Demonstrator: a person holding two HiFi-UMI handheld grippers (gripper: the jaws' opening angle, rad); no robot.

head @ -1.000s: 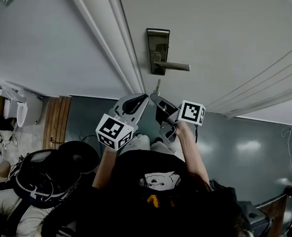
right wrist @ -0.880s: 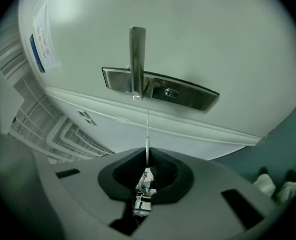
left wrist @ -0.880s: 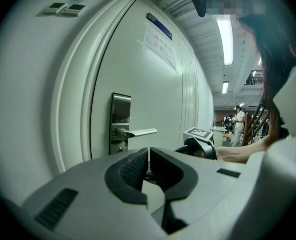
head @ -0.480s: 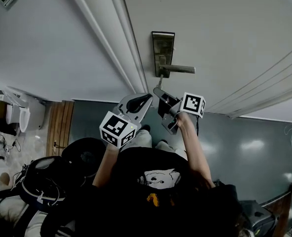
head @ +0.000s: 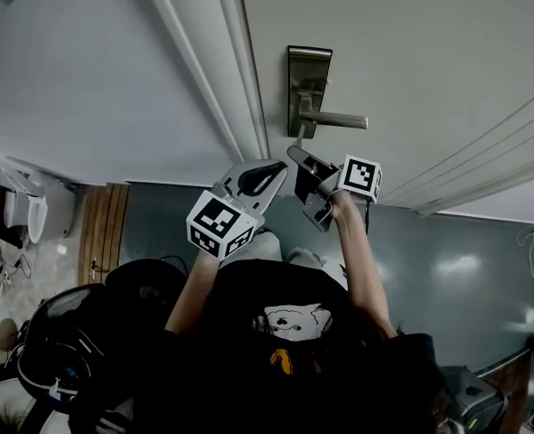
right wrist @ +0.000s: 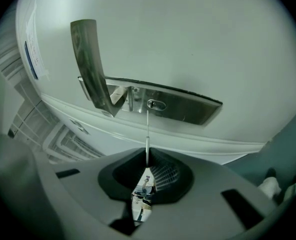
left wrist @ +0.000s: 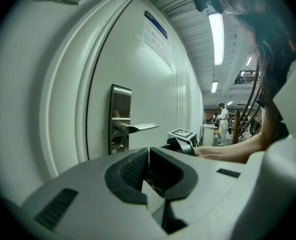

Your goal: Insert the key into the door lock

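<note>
Forearms (head: 357,251) of a person extend forward, each holding a hand-held gripper. Nearest hangs the left hand-held gripper (head: 276,165), its jaws closed together on nothing. It sits just left of the other gripper and apart from the door.

Beside it, the right hand-held gripper (head: 295,152) is clamped on the key (right wrist: 147,134). It grips the head, so the thin blade sticks straight out toward the lock. The blade's tip meets the lower edge of the keyhole (right wrist: 156,104); whether it has entered cannot be told.

The keyhole sits in a tall metal lock plate (head: 307,75), just under the lever handle (head: 337,120), which points right, away from the door's edge. The plate lies close to that edge of the door (head: 411,52). The moulded door frame (head: 221,70) is just left of the plate, with plain wall (head: 86,80) beyond. Bare door panel spreads to the right of the handle, and grey floor (head: 447,260) lies open beneath.
</note>
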